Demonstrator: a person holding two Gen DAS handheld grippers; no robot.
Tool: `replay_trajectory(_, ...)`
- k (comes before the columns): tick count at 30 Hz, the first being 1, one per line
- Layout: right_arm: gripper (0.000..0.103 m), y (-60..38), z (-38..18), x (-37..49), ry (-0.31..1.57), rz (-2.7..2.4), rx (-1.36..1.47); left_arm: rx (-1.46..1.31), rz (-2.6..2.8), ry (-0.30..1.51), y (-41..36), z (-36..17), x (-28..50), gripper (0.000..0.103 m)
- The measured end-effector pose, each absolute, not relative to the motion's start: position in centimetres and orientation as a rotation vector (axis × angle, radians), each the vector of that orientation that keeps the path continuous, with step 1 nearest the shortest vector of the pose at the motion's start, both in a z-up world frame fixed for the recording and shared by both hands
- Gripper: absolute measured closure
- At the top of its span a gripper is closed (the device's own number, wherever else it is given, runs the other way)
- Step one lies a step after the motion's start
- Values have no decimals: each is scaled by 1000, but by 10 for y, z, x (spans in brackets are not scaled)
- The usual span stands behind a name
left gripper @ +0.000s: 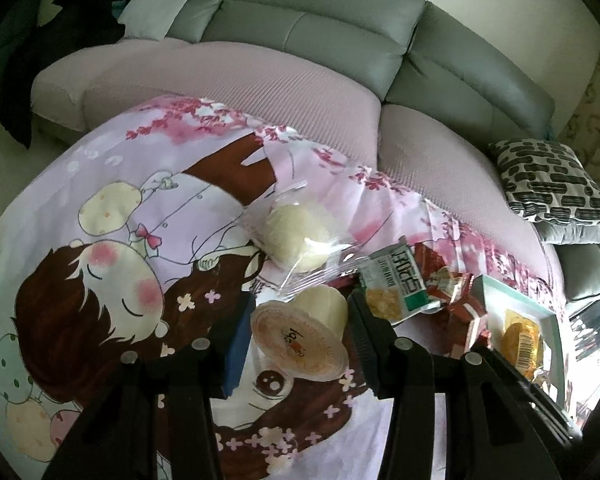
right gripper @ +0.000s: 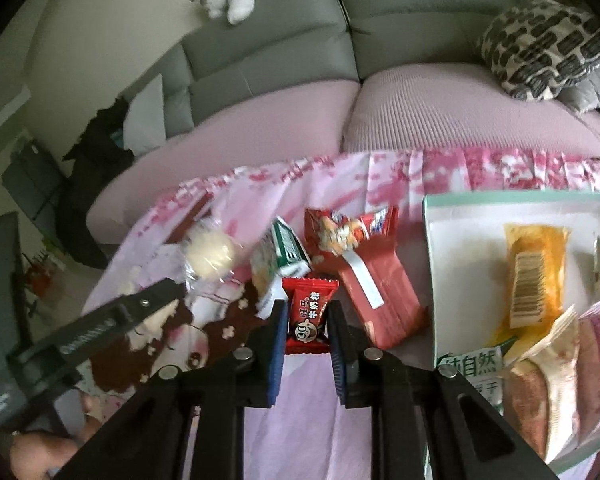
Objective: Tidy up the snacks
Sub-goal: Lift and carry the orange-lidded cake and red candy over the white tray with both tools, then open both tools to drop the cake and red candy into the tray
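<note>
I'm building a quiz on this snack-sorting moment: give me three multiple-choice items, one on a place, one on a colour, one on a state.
1. Where does the yellow packet with the barcode lie?
A. in the white tray
B. on the sofa
C. on the floor

2. What colour is the candy wrapper between the right gripper's fingers?
A. green
B. red
C. blue

3. How does the left gripper stand to the jelly cup?
A. far from it
B. empty, shut tight
C. closed on it, one finger on each side

Answers: 1 A, the packet rests inside the tray's rim; 2 B, the wrapper is red with white print; 3 C, the cup sits clamped between both fingers.
</note>
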State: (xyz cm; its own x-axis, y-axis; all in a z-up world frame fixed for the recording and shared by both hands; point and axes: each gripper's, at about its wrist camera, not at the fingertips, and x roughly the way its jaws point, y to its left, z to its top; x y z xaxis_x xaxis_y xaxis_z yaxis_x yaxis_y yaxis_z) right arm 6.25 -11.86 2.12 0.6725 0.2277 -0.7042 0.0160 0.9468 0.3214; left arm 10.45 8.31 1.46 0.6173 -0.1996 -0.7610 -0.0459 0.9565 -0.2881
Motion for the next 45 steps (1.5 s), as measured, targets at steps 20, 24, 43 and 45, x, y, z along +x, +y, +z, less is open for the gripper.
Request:
replay_trajectory(20,82,-208,53,24,712,-15,439,-227,-226,801,16,59,88,54)
replay_trajectory(24,82,-242,54,11,697,-84,472,-193,-282,783,-12,67,82,54)
replay_trajectory(43,81,-346,26,-32,705,-272,622,-33,-524,782,-143,61,57,63)
replay_trajectory(45,81,-349,23,-32,711,-271,627,-49,-490,793,-135,56,62,63)
